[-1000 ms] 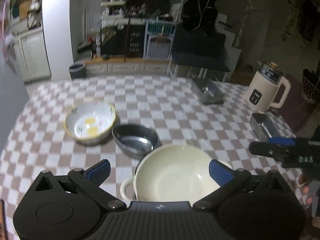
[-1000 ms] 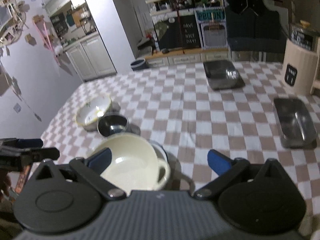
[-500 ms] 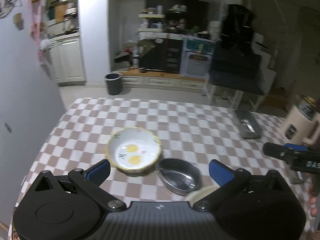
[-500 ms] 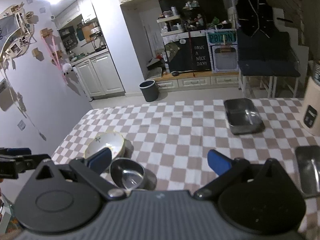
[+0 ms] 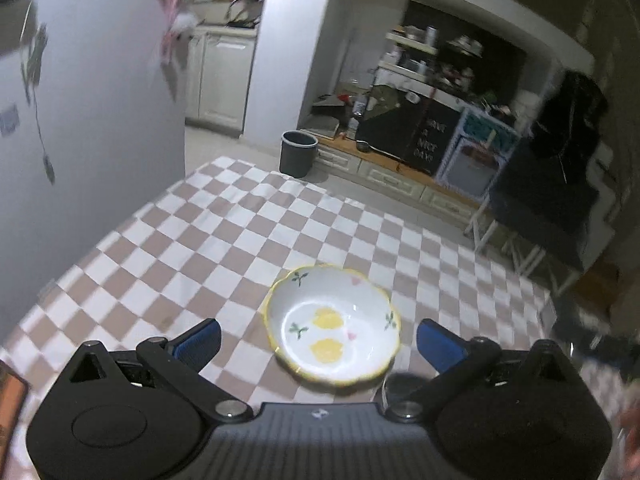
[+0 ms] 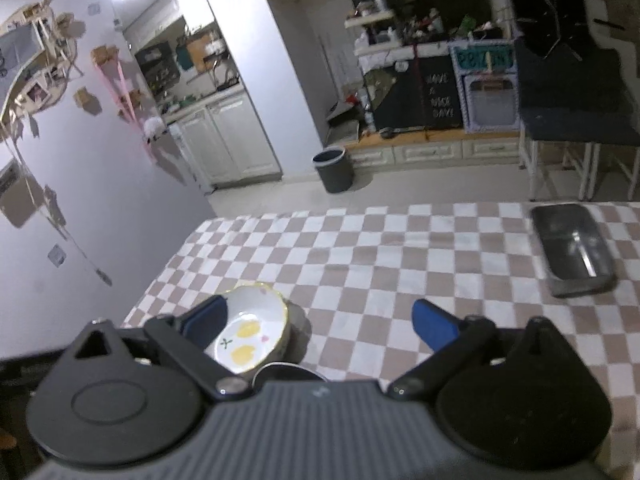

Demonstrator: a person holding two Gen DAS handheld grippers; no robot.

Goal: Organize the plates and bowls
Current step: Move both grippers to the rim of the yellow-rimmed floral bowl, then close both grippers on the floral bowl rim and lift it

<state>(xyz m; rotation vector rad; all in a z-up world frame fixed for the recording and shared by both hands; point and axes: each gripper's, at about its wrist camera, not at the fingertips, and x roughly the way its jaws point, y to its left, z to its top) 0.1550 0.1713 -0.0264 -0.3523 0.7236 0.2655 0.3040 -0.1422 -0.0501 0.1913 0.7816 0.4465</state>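
Progress: judged early; no stacking or grouping shows. The dishes in view lie loose on the checked tablecloth [image 5: 248,240], and I judge all the sorting still left to do.
Left gripper [image 5: 318,340]: released, blue fingers spread wide, nothing between them; it hangs above the table.
Right gripper [image 6: 320,322]: likewise released and empty, held above the near edge of the table.
Floral bowl [image 5: 332,326]: stands upright on the cloth just ahead of the left gripper, between the lines of its two fingers but below them, not touched. From the right gripper it lies ahead and to the left [image 6: 250,330], partly behind the left finger.
Floral bowl contents: none; only painted yellow fruit and green sprigs on the inside.
Small metal bowl [image 6: 290,372]: only a dark rim shows, just beside the floral bowl on its near side and mostly hidden under the gripper body; whether they touch cannot be told, nor its contents.
Steel tray [image 6: 572,250]: far ahead and to the right of the right gripper, well apart from the bowls, near the far table edge; appears empty.
Plates: none seen in either view.
Waste bin [image 6: 334,168]: on the floor beyond the table.
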